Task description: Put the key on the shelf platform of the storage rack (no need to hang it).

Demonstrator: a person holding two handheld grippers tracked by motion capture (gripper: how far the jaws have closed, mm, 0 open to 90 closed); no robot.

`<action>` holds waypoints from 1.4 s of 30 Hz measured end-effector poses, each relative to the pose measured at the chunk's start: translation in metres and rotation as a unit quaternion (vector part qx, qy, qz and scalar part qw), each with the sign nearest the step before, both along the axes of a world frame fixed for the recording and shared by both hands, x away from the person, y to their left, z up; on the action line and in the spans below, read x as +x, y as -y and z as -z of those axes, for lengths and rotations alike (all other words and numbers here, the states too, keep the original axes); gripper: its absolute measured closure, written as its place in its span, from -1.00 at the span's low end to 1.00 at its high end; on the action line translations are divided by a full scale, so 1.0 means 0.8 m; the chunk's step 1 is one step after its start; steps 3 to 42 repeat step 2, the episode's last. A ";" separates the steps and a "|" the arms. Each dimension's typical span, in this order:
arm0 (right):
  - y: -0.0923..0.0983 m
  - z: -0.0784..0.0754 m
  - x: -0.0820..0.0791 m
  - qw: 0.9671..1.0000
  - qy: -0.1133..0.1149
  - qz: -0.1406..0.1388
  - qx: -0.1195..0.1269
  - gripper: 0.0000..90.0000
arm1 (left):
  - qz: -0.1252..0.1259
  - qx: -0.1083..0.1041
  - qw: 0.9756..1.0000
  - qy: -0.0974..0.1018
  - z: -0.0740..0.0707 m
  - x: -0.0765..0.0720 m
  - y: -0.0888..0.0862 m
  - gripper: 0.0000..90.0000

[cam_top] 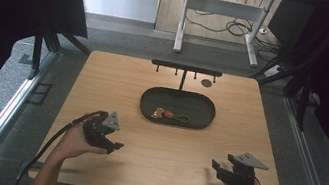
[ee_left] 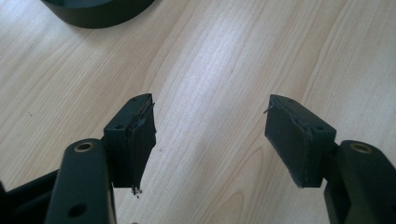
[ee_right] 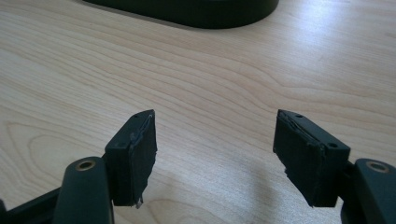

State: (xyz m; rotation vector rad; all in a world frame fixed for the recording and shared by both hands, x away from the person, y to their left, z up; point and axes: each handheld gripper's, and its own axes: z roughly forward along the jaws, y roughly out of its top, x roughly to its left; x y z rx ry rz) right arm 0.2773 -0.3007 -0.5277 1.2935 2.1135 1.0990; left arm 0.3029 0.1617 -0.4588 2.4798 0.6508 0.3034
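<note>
A black oval tray (cam_top: 148, 101) sits mid-table, and its rim shows at the top of the left gripper view (ee_left: 93, 11) and the right gripper view (ee_right: 201, 9). Inside it lies a small brown and orange item on a dark cord (cam_top: 165, 115). My left gripper (cam_top: 110, 145) rests low over the wood at the front left, short of the tray, open with bare table between its pads (ee_left: 210, 135). My right gripper (cam_top: 219, 166) is at the front right near the table's edge, also open and holding nothing (ee_right: 215, 149).
A black T-shaped rack with small pegs (cam_top: 185, 68) stands behind the tray, and a small dark disc (cam_top: 206, 83) lies beside it. A metal rail (cam_top: 7, 112) runs along the table's left side. Beyond the far edge stands a white desk frame (cam_top: 221, 11).
</note>
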 end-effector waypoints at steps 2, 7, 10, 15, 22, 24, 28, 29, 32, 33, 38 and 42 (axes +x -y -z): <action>0.001 0.003 0.003 1.000 -0.003 0.004 0.000 -0.32 | -0.003 -0.008 1.000 -0.004 0.002 0.001 -0.001 -0.25; 0.001 0.003 0.003 1.000 -0.003 0.004 0.000 -0.32 | -0.003 -0.008 1.000 -0.004 0.002 0.001 -0.001 -0.25; 0.001 0.003 0.003 1.000 -0.003 0.004 0.000 -0.32 | -0.003 -0.008 1.000 -0.004 0.002 0.001 -0.001 -0.25; 0.001 0.003 0.003 1.000 -0.003 0.004 0.000 -0.32 | -0.003 -0.008 1.000 -0.004 0.002 0.001 -0.001 -0.25; 0.001 0.003 0.003 1.000 -0.003 0.004 0.000 -0.32 | -0.003 -0.008 1.000 -0.004 0.002 0.001 -0.001 -0.25; 0.001 0.003 0.003 1.000 -0.003 0.004 0.000 -0.32 | -0.003 -0.008 1.000 -0.004 0.002 0.001 -0.001 -0.25; 0.001 0.003 0.003 1.000 -0.003 0.004 0.000 -0.32 | -0.003 -0.008 1.000 -0.004 0.002 0.001 -0.001 -0.25; 0.001 0.003 0.003 1.000 -0.003 0.004 0.000 -0.32 | -0.003 -0.008 1.000 -0.004 0.002 0.001 -0.001 -0.25; 0.001 0.003 0.003 1.000 -0.003 0.004 0.000 -0.32 | -0.003 -0.008 1.000 -0.004 0.002 0.001 -0.001 -0.25; 0.001 0.003 0.003 1.000 -0.003 0.004 0.000 -0.32 | -0.003 -0.008 1.000 -0.004 0.002 0.001 -0.001 -0.25; 0.001 0.003 0.003 1.000 -0.003 0.004 0.000 -0.32 | -0.003 -0.008 1.000 -0.004 0.002 0.001 -0.001 -0.25; 0.001 0.003 0.003 1.000 -0.003 0.004 0.000 -0.32 | -0.003 -0.008 1.000 -0.004 0.002 0.001 -0.001 -0.25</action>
